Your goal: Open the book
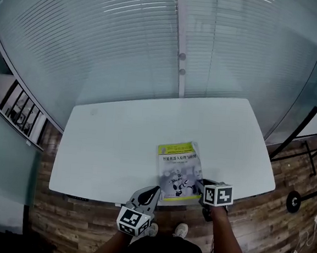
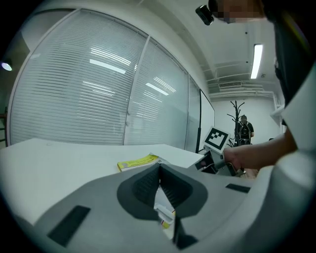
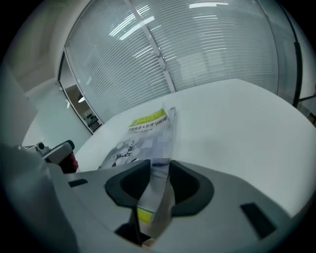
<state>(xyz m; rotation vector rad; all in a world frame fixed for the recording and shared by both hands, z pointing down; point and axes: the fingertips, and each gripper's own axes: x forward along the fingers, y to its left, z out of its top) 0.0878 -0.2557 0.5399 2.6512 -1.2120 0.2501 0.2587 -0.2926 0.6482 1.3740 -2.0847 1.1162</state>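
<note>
A book (image 1: 180, 166) with a yellow-green band on its cover lies shut on the white table (image 1: 118, 142), near the front edge. My right gripper (image 1: 200, 183) is at the book's near right corner. In the right gripper view the corner of the cover (image 3: 159, 188) stands between the right gripper's (image 3: 159, 163) jaws and fills the gap. My left gripper (image 1: 155, 190) sits at the book's near left corner. In the left gripper view the left gripper's (image 2: 159, 168) tips meet, and a bit of the book (image 2: 138, 161) shows below them.
The table's front edge (image 1: 141, 203) runs just under both grippers, with wood floor (image 1: 271, 226) below. A glass wall with blinds (image 1: 155, 40) stands behind the table. A person (image 2: 243, 129) stands far off by a coat stand in the left gripper view.
</note>
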